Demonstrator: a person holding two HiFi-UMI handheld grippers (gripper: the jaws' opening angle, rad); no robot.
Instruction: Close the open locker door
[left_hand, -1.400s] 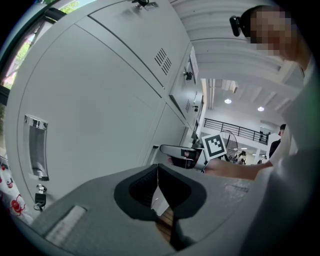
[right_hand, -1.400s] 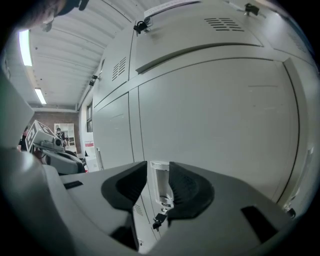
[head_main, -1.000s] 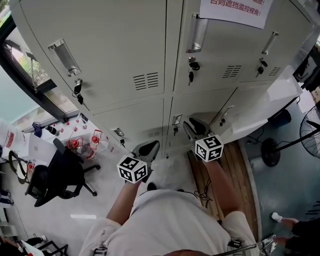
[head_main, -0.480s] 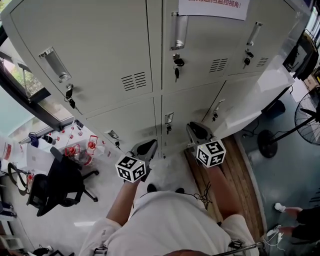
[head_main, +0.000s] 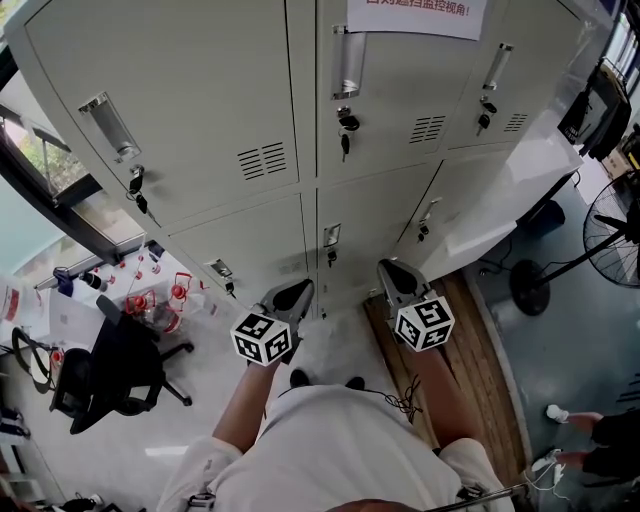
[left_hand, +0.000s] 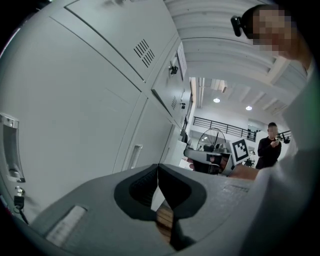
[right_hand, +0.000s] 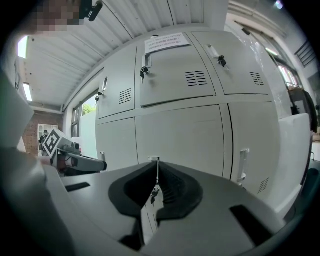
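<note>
1. A grey steel locker bank (head_main: 250, 130) with two rows of doors fills the upper part of the head view.
2. The open locker door (head_main: 510, 200) is in the bottom row toward the bank's right end. It stands swung well out from the bank's face, pale side up, and is not yet shut.
3. The right gripper (head_main: 393, 272) is held in front of the bank's bottom row, left of the open door and apart from it. Its jaws have just been closing; the tips now meet with nothing between them. Through the slit behind the tips, only a closed bottom door's handle and hanging key show.
4. The left gripper (head_main: 290, 296) is also in front of the bank's bottom row, further toward its left end. Its jaws are pressed together at the tips and pinch nothing.
5. Each gripper carries a marker cube (head_main: 263, 338) at its rear, on the side away from the bank.
6. A paper notice (head_main: 415, 14) with red print is stuck on an upper door of the bank. Keys (head_main: 344, 128) hang from the lock below it.
7. A black office chair (head_main: 115, 365) stands off the bank's left end. A pedestal fan (head_main: 615, 240) stands beyond its right end.
8. A wooden floor strip (head_main: 480, 340) runs out from the bank's foot under the open door.
</note>
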